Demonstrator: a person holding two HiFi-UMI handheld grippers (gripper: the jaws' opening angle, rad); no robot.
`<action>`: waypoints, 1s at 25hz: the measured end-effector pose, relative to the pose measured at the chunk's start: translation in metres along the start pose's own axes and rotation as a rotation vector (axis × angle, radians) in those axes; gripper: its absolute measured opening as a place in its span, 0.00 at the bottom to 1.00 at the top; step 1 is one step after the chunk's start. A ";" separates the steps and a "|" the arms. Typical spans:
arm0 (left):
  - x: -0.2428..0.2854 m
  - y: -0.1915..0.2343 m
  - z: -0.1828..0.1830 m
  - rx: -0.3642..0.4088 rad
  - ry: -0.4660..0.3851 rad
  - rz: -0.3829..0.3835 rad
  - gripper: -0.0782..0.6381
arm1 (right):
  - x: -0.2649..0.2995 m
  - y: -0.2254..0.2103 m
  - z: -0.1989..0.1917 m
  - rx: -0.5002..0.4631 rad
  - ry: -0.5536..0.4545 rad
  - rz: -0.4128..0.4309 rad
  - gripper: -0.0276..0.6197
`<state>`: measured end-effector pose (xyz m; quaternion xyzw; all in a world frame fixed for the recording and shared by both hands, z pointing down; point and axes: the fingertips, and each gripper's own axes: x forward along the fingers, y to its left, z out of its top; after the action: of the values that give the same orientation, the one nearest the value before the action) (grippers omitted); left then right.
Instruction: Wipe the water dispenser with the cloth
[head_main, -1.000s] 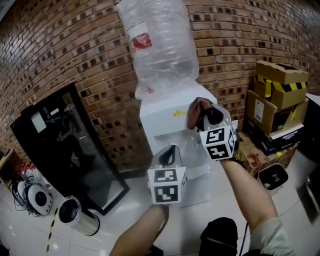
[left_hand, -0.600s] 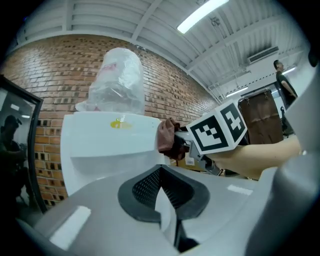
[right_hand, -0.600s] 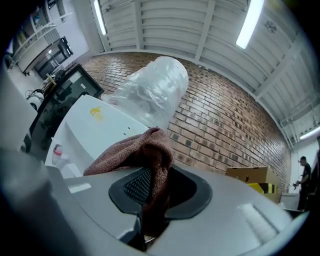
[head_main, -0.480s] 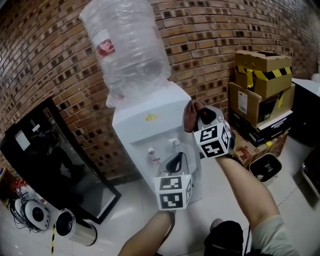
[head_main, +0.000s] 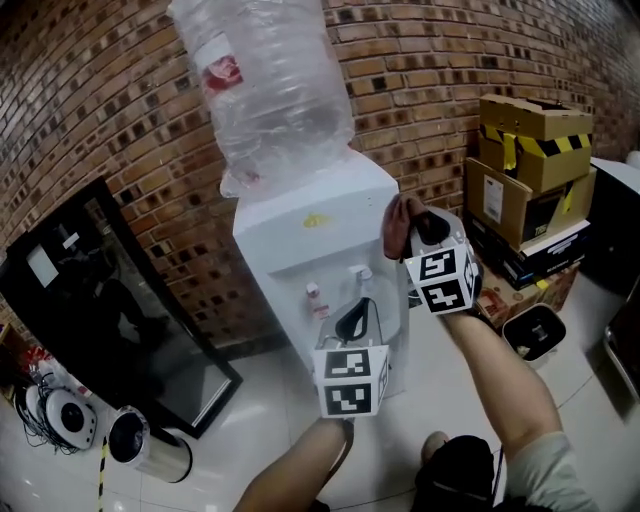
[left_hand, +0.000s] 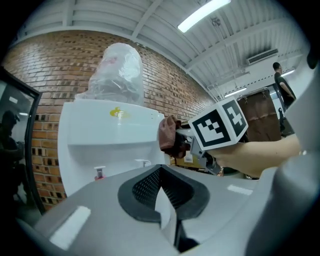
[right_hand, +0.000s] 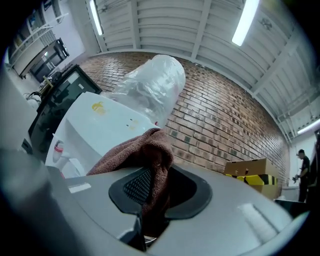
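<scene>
The white water dispenser (head_main: 310, 245) stands against the brick wall with a clear bottle (head_main: 265, 90) on top. A red tap (head_main: 314, 294) and a white tap (head_main: 357, 274) sit in its front recess. My right gripper (head_main: 412, 232) is shut on a brown cloth (head_main: 397, 222), which lies at the dispenser's upper right corner. In the right gripper view the cloth (right_hand: 135, 152) bulges out of the jaws beside the white top (right_hand: 100, 125). Lower down, my left gripper (head_main: 355, 318) hangs before the taps with its jaws shut and nothing held. In the left gripper view the cloth (left_hand: 167, 137) rests against the dispenser's (left_hand: 100, 135) edge.
A black glass-door cabinet (head_main: 90, 300) leans at the left. Stacked cardboard boxes (head_main: 530, 150) stand at the right, with a small bin (head_main: 535, 335) on the floor before them. A steel canister (head_main: 150, 445) and a cable reel (head_main: 60, 420) lie at the lower left.
Both grippers have sunk a little, and the dispenser's front with its taps has come into view. The cloth stays in the right gripper at the dispenser's upper right corner.
</scene>
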<state>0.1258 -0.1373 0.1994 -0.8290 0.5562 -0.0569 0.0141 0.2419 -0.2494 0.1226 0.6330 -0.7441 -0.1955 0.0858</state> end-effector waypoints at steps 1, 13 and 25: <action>-0.005 0.006 0.003 0.003 -0.007 0.010 0.11 | -0.005 0.000 0.005 0.013 -0.014 -0.006 0.18; -0.097 0.121 0.003 -0.009 -0.023 0.231 0.11 | -0.064 0.150 0.127 -0.048 -0.272 0.216 0.18; -0.162 0.196 -0.013 -0.043 -0.017 0.389 0.11 | -0.034 0.284 0.115 -0.241 -0.161 0.389 0.18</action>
<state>-0.1172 -0.0616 0.1829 -0.7064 0.7069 -0.0342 0.0121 -0.0530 -0.1607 0.1356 0.4454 -0.8277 -0.3125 0.1374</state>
